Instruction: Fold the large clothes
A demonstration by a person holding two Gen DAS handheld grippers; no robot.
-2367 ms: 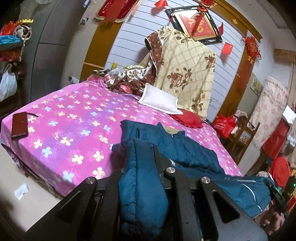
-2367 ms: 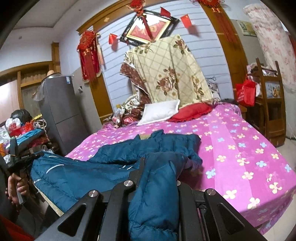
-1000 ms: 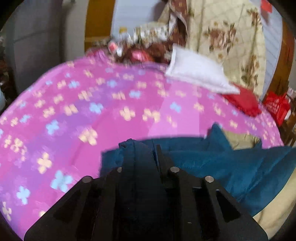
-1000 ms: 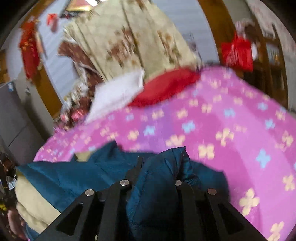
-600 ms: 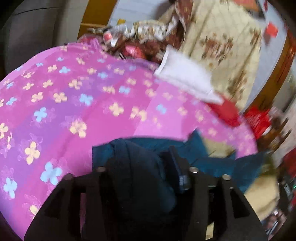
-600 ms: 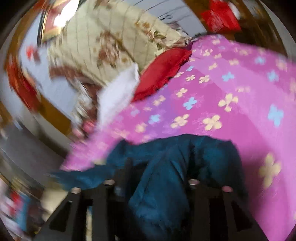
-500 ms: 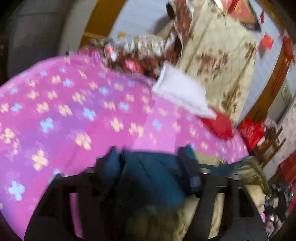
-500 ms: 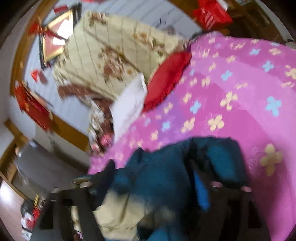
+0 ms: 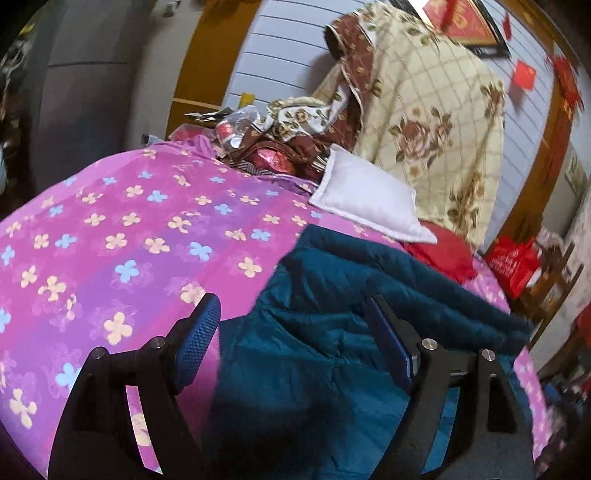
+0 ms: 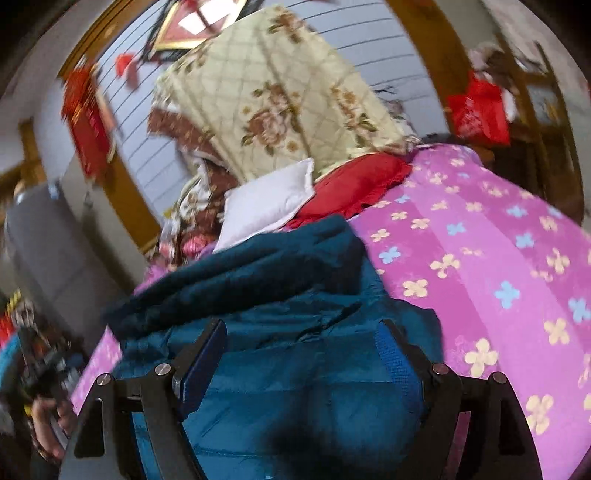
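Grippers (image 9: pixel 290 308) (image 10: pixel 303 332) spread-fingered, above jacket (image 9: pixel 332 332)

My room is dimly lit, with soft indoor light and no hard shadows. Both fisheye views curve strongly and go black at the corners. My right view is smeared by motion blur, worst on the red hangings (image 10: pixel 86 110); a framed picture (image 10: pixel 195 22) glares white. Left view is sharper

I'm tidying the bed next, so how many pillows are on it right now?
2. A white pillow lies at the head of the bed, leaning on the floral quilt. A red pillow lies beside it, partly under it. The teal jacket could hide more.
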